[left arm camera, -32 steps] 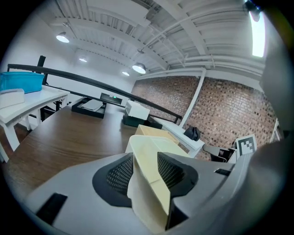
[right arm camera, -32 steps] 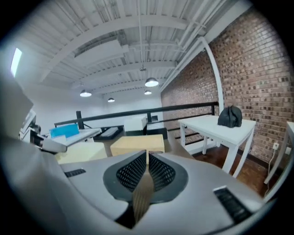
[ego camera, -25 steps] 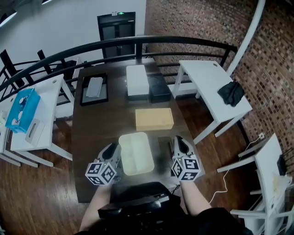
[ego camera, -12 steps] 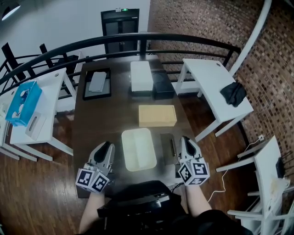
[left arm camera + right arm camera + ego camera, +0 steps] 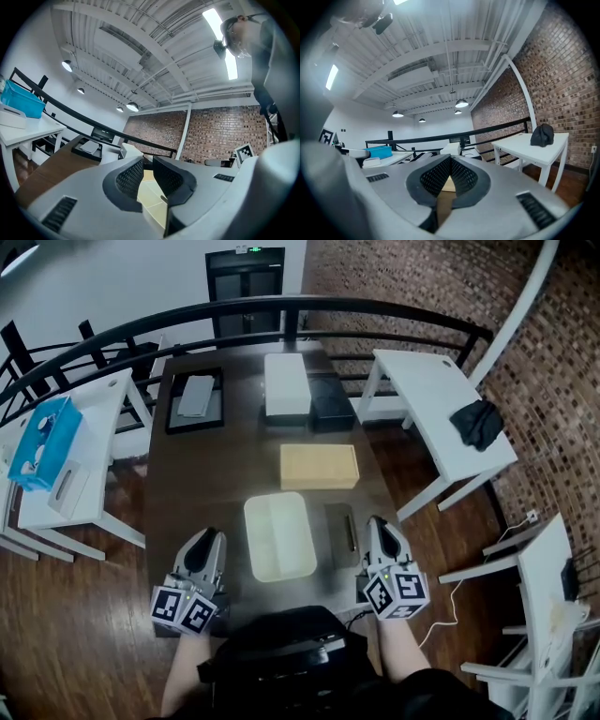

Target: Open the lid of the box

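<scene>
apparently untouched, box [image 5: 279, 537] lies between left gripper [image 5: 207, 540] and right gripper [image 5: 379, 527]

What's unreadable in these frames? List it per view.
- Head view: whether the white box has its lid on; too small, seen from above.
- Head view: what the flat grey item beside the right gripper is; too small.
- Left gripper view: most of the white box, hidden behind the left gripper's own body.

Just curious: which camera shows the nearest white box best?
The head view: the whole white box shows from above. The left gripper view catches only a pale sliver; the right gripper view, none clearly.
</scene>
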Available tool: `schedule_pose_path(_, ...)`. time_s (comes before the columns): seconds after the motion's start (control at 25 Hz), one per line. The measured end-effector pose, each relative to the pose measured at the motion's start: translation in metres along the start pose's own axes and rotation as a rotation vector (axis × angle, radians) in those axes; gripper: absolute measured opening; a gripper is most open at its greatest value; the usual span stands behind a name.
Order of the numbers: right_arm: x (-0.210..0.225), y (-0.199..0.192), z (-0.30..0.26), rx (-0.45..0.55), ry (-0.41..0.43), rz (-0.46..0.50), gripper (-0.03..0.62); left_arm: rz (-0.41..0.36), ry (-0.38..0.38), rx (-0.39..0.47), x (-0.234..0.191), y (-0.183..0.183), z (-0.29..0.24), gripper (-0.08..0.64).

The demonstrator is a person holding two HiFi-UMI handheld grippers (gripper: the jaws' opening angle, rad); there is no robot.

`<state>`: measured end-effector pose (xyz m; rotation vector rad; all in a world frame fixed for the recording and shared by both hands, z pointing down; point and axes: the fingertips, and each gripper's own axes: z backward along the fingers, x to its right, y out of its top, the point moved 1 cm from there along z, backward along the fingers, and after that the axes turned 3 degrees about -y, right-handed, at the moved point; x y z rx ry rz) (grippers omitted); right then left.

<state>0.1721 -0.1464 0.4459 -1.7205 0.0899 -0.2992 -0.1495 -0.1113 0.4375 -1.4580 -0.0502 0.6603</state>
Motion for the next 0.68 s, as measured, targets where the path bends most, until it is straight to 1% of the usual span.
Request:
schedule_pose_path(0.2, 0.004, -0.003, -0.003, -0.002, -0.002, -0.03, 0.002, 0.001, 0.001, -0.001, -0.001, 0.001, -0.005, 0.054)
schedule_pose_path(0.36, 0.0, -0.001, -0.007, 0.002, 0.011, -0.044, 0.002, 0.019, 0.015, 0.007, -0.004, 0.0, -0.005, 0.054)
schedule_pose_path(0.48, -0.003, 0.001, -0.009, 0.001, 0.02, -0.035, 0.002, 0.029, 0.032, 0.016, -0.008, 0.001, -0.006, 0.054)
schedule_pose_path(0.68, -0.007, 0.004, -0.01, 0.002, 0.022, -0.012, 0.002, 0.017, 0.039, 0.0, -0.009, -0.002, -0.007, 0.054)
